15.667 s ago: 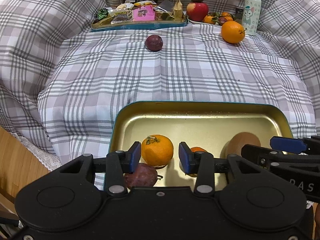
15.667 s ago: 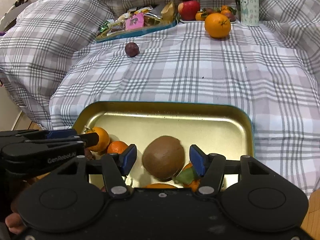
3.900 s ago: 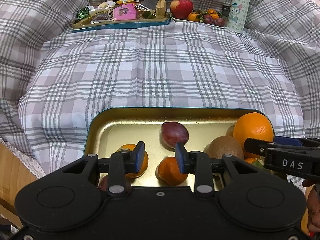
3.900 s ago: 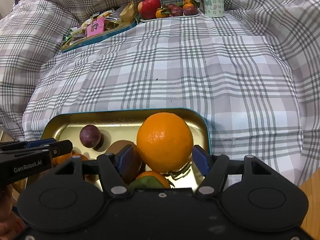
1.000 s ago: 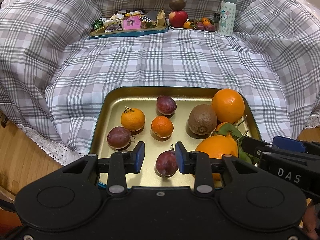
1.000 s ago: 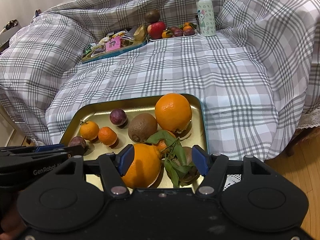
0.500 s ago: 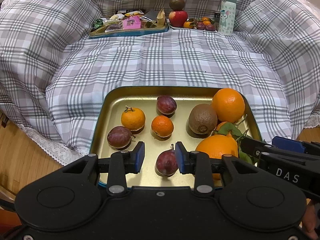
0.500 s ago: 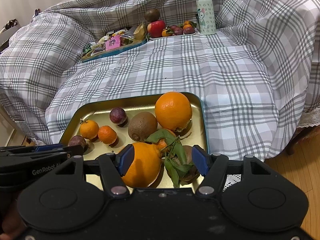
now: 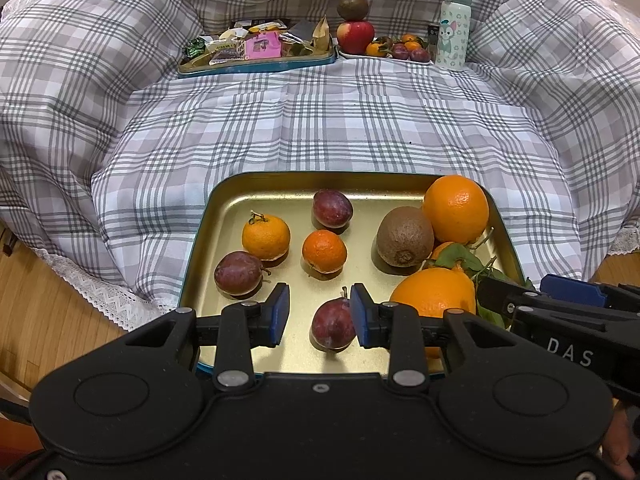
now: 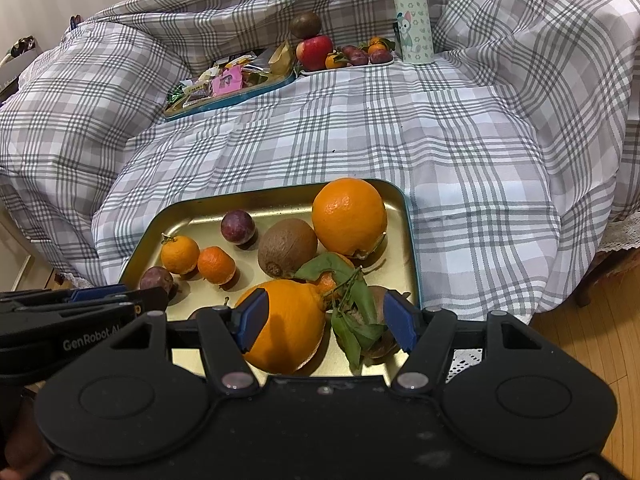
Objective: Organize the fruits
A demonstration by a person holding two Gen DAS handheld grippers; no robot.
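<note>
Both the left gripper (image 9: 316, 317) and right gripper (image 10: 324, 322) hung spread and empty over the tray (image 9: 208, 216), whose round, soft-skinned plum (image 9: 332, 208) at twelve o'clock probably needed gentle pinching across its middle.

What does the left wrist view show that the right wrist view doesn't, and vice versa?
Left wrist only: the nearest plum in full; the right view nearly hides it. Right wrist only: a brown fruit under the leaves at the tray's near right corner. Both: the tray, kiwi, far orange, and bottle on the checked cloth.
</note>
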